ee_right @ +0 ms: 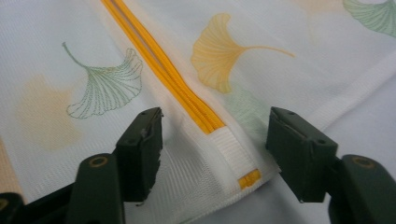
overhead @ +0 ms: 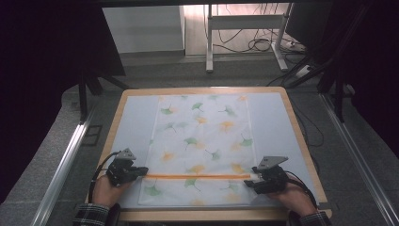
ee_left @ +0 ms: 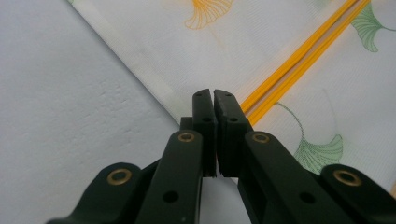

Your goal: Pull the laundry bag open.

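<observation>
Currently, scene: a white mesh bag (overhead: 200, 148) printed with green and orange ginkgo leaves is laid flat on a pale mat (overhead: 134, 122) covering the wooden bench (overhead: 301, 136).
Bag position: centred on the mat, long side running away from the person, near end close to the bench's front edge.
Zipper: an orange zipper (overhead: 195, 177) is run across the bag near its front end, from side to side; it is seen zipped shut.
Left gripper (overhead: 141, 170): held at the bag's left edge, at the zipper's end; jaws are pressed together, with barely a slit between the pads. Whether cloth is pinched there cannot be told.
Right gripper (overhead: 250, 182): held at the bag's right edge; jaws are spread apart, straddling the white tab (ee_right: 231, 151) at the zipper's end, pads not touching it.
Hands: a plaid sleeve (overhead: 91, 215) is seen at the left wrist.
</observation>
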`<state>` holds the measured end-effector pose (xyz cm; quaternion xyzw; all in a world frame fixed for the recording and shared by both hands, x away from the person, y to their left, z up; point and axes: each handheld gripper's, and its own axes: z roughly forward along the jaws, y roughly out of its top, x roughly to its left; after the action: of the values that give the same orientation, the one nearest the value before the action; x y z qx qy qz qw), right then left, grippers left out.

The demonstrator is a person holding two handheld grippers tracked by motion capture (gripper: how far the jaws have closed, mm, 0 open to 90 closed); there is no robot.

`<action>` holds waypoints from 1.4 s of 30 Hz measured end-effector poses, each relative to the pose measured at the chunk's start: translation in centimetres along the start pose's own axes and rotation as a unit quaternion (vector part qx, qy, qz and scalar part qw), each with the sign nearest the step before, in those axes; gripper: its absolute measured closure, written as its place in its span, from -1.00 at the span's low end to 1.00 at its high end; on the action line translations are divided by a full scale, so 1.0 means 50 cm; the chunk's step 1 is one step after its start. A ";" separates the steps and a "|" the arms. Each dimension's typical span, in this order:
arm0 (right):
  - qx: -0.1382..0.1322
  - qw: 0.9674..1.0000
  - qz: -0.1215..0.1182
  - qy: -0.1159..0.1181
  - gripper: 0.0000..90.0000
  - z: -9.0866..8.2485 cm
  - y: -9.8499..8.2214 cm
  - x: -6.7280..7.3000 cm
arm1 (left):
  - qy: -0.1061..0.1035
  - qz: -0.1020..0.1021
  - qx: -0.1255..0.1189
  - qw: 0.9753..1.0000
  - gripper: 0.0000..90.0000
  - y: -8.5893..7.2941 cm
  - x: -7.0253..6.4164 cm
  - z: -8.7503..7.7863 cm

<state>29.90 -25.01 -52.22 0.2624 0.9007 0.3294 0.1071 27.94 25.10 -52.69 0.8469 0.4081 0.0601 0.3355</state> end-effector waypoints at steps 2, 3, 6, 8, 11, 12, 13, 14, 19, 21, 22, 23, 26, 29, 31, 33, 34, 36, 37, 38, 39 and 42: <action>0.002 1.000 -0.004 0.004 -0.33 0.002 0.001 0.002 | 0.004 0.001 -0.002 1.000 0.87 0.000 -0.001 0.000; 0.005 1.000 -0.006 0.004 -0.34 0.002 0.002 0.004 | 0.005 0.003 -0.003 1.000 0.81 0.000 -0.001 -0.001; 0.012 1.000 -0.008 0.005 -0.35 0.002 0.006 0.003 | 0.016 0.019 -0.009 1.000 0.72 0.002 -0.008 -0.001; 0.015 1.000 -0.009 0.005 -0.36 0.002 0.008 0.003 | 0.021 0.023 -0.009 0.999 0.66 0.003 -0.011 0.000; 0.017 1.000 -0.011 0.005 -0.38 0.002 0.009 0.004 | 0.028 0.025 -0.010 0.999 0.54 0.004 -0.012 0.002; 0.019 1.000 -0.010 0.005 -0.40 0.002 0.010 0.005 | 0.029 0.024 -0.012 0.999 0.49 0.004 -0.012 0.002; 0.020 1.000 -0.011 0.004 -0.41 0.002 0.010 0.005 | 0.030 0.023 -0.013 0.999 0.43 0.005 -0.012 0.001; 0.021 1.000 -0.012 0.003 -0.42 0.002 0.011 0.005 | 0.032 0.023 -0.015 0.999 0.38 0.005 -0.012 0.001; 0.024 1.000 -0.012 -0.003 -0.50 0.002 0.013 0.006 | 0.040 0.024 -0.020 0.999 0.12 0.007 -0.013 0.003; 0.023 1.000 -0.010 -0.002 -0.53 0.002 0.014 0.005 | 0.041 0.024 -0.024 0.999 0.01 0.008 -0.014 0.003; 0.022 1.000 -0.006 -0.002 -0.54 0.002 0.015 0.005 | 0.040 0.023 -0.026 0.999 -0.07 0.009 -0.014 0.003; 0.020 1.000 -0.006 -0.001 -0.55 0.001 0.015 0.005 | 0.041 0.022 -0.030 0.998 -0.12 0.010 -0.014 0.002; 0.013 1.000 0.002 0.000 -0.58 -0.002 0.018 0.004 | 0.038 0.020 -0.039 0.998 -0.29 0.013 -0.016 0.002; 0.003 1.000 0.005 0.001 -0.62 -0.005 0.022 0.004 | 0.038 0.021 -0.042 0.998 -0.41 0.017 -0.021 0.003; -0.004 1.000 0.009 0.002 -0.66 -0.008 0.025 0.004 | 0.038 0.023 -0.044 0.998 -0.48 0.019 -0.024 0.004; -0.012 1.000 0.014 0.000 -0.69 -0.011 0.028 0.005 | 0.039 0.026 -0.045 0.998 -0.56 0.022 -0.029 0.004; -0.016 1.000 0.012 0.003 -0.72 -0.013 0.029 0.004 | 0.042 0.030 -0.046 0.998 -0.60 0.024 -0.030 0.004; -0.021 1.000 0.013 0.002 -0.75 -0.016 0.033 0.005 | 0.043 0.026 -0.047 0.998 -0.71 0.026 -0.034 0.003; -0.023 1.000 0.012 0.002 -0.78 -0.018 0.034 0.006 | 0.040 0.029 -0.050 0.998 -0.73 0.028 -0.035 0.002; -0.025 1.000 0.011 0.003 -0.79 -0.020 0.035 0.007 | 0.039 0.026 -0.053 0.998 -0.76 0.029 -0.037 0.001; -0.026 1.000 0.010 0.003 -0.80 -0.022 0.036 0.007 | 0.038 0.024 -0.055 0.997 -0.79 0.031 -0.039 0.001; -0.028 1.000 0.006 0.000 -0.84 -0.027 0.039 0.007 | 0.030 0.021 -0.061 0.997 -0.81 0.034 -0.042 -0.005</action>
<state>29.88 -24.27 -49.93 0.2649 0.8893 0.3556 0.1120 27.56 22.91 -51.10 0.8310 0.3960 0.1168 0.3729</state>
